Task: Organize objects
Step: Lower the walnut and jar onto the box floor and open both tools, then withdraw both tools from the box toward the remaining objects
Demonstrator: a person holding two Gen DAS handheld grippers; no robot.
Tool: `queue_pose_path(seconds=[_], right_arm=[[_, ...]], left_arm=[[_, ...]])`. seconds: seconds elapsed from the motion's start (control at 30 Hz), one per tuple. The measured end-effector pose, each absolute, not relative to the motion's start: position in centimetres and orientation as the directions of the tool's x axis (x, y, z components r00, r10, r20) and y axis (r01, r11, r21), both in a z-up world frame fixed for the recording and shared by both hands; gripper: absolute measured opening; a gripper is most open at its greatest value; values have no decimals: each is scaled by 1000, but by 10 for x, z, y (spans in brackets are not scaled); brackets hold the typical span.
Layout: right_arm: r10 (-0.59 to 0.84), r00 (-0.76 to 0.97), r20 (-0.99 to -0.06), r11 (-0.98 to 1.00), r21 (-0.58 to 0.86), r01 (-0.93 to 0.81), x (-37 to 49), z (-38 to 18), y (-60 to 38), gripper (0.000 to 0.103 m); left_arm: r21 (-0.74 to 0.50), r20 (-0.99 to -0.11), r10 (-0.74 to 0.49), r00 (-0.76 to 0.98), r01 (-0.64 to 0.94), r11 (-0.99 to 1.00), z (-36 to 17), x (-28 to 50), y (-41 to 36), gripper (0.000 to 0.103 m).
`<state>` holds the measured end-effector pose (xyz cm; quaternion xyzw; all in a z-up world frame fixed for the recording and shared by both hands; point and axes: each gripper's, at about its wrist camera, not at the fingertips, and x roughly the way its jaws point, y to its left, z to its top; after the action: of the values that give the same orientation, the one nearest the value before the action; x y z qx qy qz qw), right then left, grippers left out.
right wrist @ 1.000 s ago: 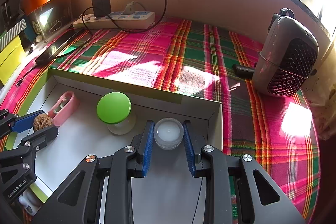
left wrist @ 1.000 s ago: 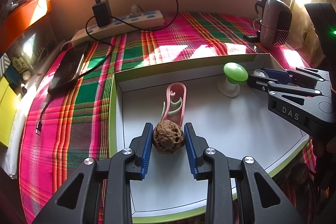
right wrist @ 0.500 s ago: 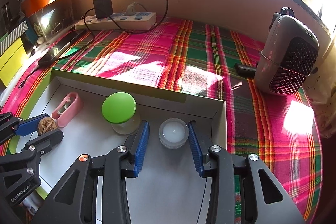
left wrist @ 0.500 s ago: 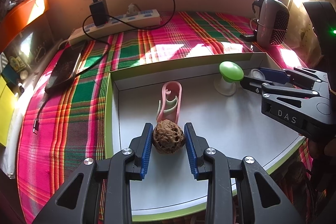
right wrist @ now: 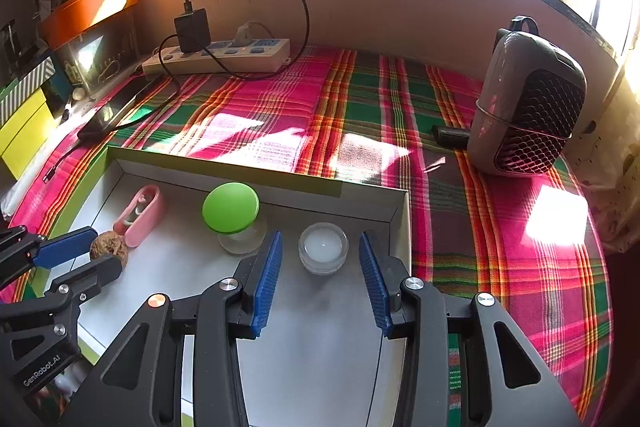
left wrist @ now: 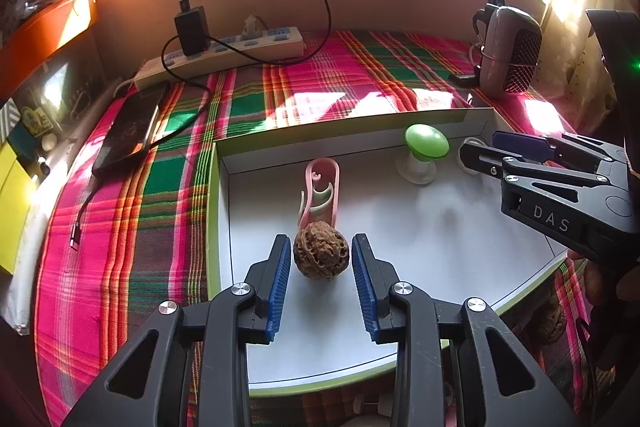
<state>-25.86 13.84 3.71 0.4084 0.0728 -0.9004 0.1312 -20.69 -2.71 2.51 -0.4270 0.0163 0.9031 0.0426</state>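
Wrinkled brown walnut (left wrist: 321, 255) released between the opening left claw (left wrist: 320, 269); small clear jar (right wrist: 323, 247) freed by the spread right claw (right wrist: 320, 277) (both placed in the tray).

Counter under plaid cloth (right wrist: 360, 99) carries white tray (right wrist: 256, 173), power strip (right wrist: 224, 57), phone (left wrist: 132, 127), and heater (right wrist: 528, 99).

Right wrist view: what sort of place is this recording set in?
Probably a home, on a surface under a window: a plaid cloth covers it, a power strip with a charger plugged in lies by the wall, and a small heater stands at the right.
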Motion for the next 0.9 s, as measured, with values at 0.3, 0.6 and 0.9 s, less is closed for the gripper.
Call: queue_pose_path(seconds=[0.3, 0.6, 0.9], right_arm=[[-187, -653, -734, -958, -10, 285, -238, 48, 141, 42], [-190, -671, -717, -963, 2, 271, -211, 56, 150, 42], [-193, -685, -703, -966, 15, 257, -183, 61, 157, 42]], left_arm=[[-4, -750, 67, -658, -97, -995, 38, -188, -27, 30], [-8, -721, 75, -688, -100, -995, 50, -162, -27, 30], [-29, -713, 97, -695, -109, -994, 54, -140, -29, 30]])
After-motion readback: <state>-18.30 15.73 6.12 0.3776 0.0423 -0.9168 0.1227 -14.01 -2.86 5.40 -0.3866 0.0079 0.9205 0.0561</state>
